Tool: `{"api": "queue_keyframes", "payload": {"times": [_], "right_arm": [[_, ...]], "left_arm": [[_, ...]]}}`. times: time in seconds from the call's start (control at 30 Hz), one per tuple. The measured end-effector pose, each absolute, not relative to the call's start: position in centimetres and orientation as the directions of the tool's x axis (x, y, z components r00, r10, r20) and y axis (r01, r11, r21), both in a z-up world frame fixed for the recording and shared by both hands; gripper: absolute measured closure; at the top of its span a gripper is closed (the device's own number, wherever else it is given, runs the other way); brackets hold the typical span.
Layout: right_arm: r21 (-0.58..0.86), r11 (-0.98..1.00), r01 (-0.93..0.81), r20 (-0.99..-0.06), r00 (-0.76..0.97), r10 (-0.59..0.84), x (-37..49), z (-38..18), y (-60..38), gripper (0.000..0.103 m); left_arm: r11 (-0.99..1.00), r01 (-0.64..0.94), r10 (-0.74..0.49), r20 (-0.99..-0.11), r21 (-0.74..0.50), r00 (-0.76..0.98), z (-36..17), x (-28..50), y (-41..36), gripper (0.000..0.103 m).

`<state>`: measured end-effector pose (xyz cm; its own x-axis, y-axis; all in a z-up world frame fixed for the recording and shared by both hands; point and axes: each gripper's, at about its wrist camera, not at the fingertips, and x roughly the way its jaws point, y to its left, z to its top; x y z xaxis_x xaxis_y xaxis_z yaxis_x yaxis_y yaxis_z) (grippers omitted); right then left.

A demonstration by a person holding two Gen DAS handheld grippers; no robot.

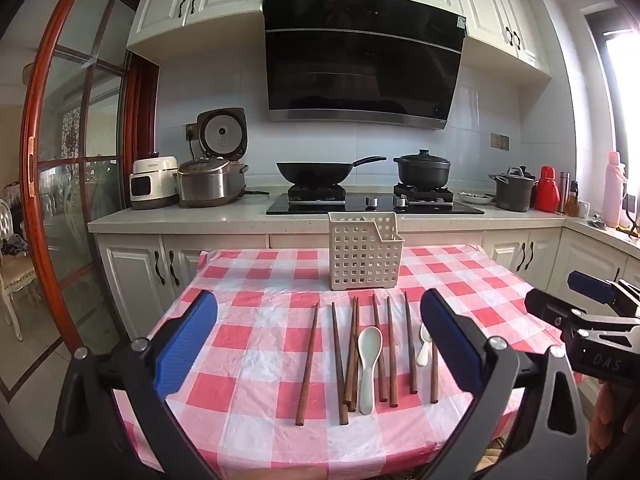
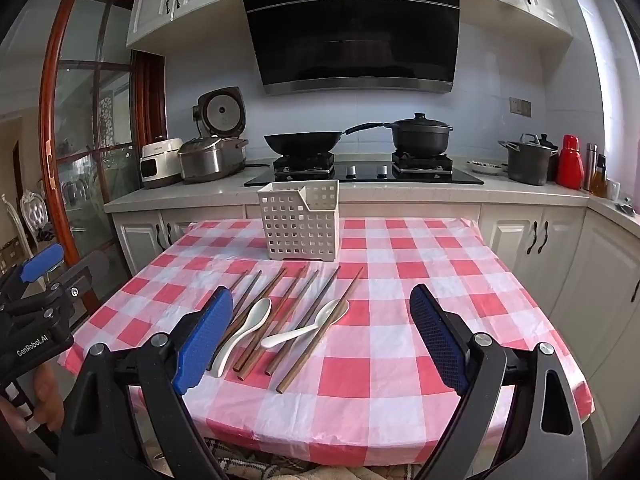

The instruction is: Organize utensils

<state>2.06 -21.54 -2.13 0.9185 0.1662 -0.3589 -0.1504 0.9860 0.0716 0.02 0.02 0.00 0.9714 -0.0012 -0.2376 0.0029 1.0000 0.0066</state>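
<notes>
Several brown wooden chopsticks (image 1: 307, 364) (image 2: 320, 328) lie side by side on the red-and-white checked tablecloth (image 1: 248, 396) (image 2: 400, 320). Two white ceramic spoons lie among them: one in the middle (image 1: 369, 364) (image 2: 245, 332), one further right (image 1: 424, 346) (image 2: 308, 326). A white perforated utensil basket (image 1: 364, 251) (image 2: 300, 222) stands upright behind them. My left gripper (image 1: 319, 344) is open and empty, hovering above the utensils. My right gripper (image 2: 322, 334) is open and empty, just right of the pile. Each gripper also shows at the edge of the other's view.
Behind the table runs a kitchen counter (image 1: 224, 216) with rice cookers (image 1: 208, 184), a hob with a wok (image 1: 316, 172) and a black pot (image 1: 422, 168), more pots and bottles at the right (image 1: 546, 190). A glass door (image 1: 76, 168) is at the left.
</notes>
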Motion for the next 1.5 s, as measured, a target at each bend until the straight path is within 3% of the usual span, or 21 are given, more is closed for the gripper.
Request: {"api": "queue_keyframes", "payload": {"times": [1.5], "right_arm": [[0.102, 0.985, -0.137, -0.377, 0.911, 0.166, 2.44, -1.98, -21.71, 0.018]], "left_arm": [[1.0, 0.013, -0.012, -0.256, 0.001, 0.967, -0.05, 0.47, 0.14, 0.005]]}}
